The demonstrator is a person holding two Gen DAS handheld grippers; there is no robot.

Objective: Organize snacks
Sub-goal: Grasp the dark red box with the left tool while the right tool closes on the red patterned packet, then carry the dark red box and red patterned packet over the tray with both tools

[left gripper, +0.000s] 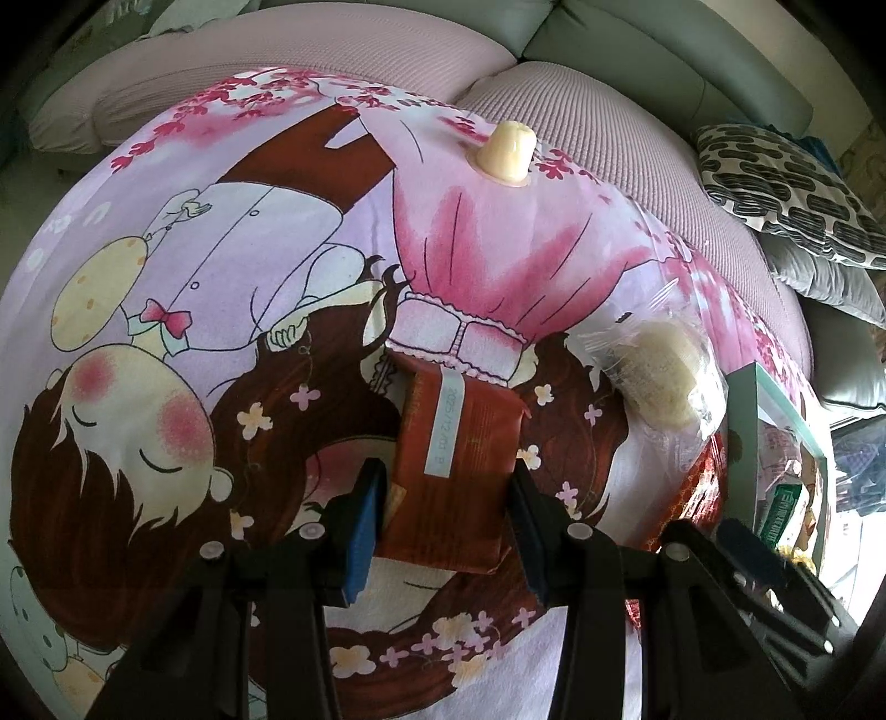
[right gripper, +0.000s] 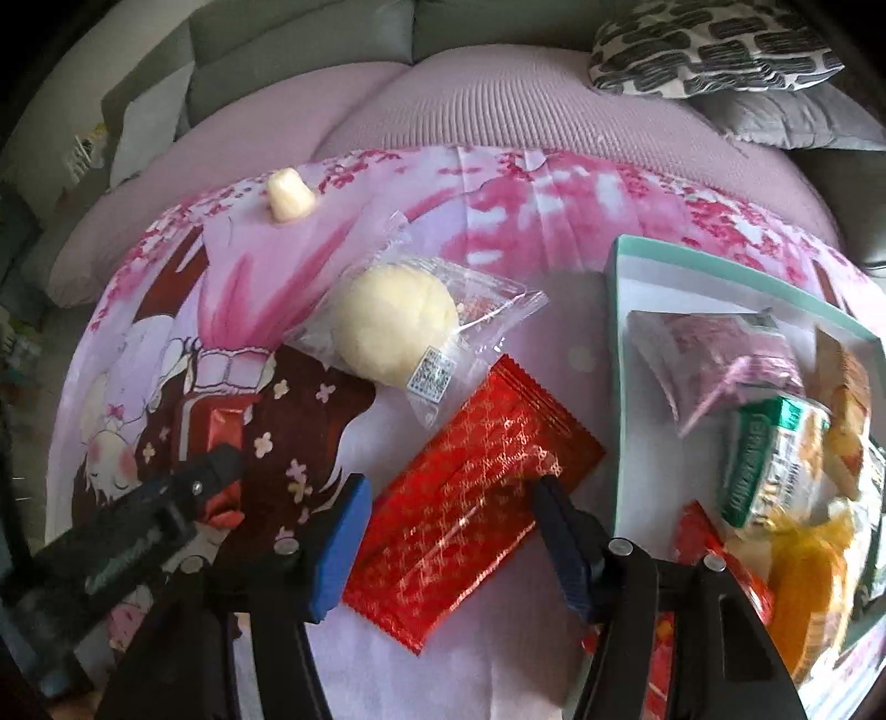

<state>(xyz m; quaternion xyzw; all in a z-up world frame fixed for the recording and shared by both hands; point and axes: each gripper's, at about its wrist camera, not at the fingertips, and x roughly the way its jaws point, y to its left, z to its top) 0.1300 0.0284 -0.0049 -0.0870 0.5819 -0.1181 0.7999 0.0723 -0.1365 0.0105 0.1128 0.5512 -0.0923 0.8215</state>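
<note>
My left gripper (left gripper: 446, 493) is open, its fingers on either side of a brown-red snack packet (left gripper: 454, 459) that lies on the cartoon cloth; the packet also shows in the right wrist view (right gripper: 207, 426). My right gripper (right gripper: 451, 498) is open around a shiny red foil packet (right gripper: 470, 498) lying flat. A wrapped pale round bun (right gripper: 396, 327) lies just beyond it and shows in the left wrist view (left gripper: 662, 376). A small yellow jelly cup (left gripper: 509, 149) stands at the far edge of the cloth. A teal-rimmed box (right gripper: 614, 343) to the right holds several snack packs.
The cloth (left gripper: 221, 266) covers a pink-cushioned sofa (right gripper: 470, 105). A black-and-white patterned pillow (right gripper: 714, 50) and a grey pillow (right gripper: 786, 119) lie at the back right. The left gripper body (right gripper: 138, 531) sits close to the right gripper's left side.
</note>
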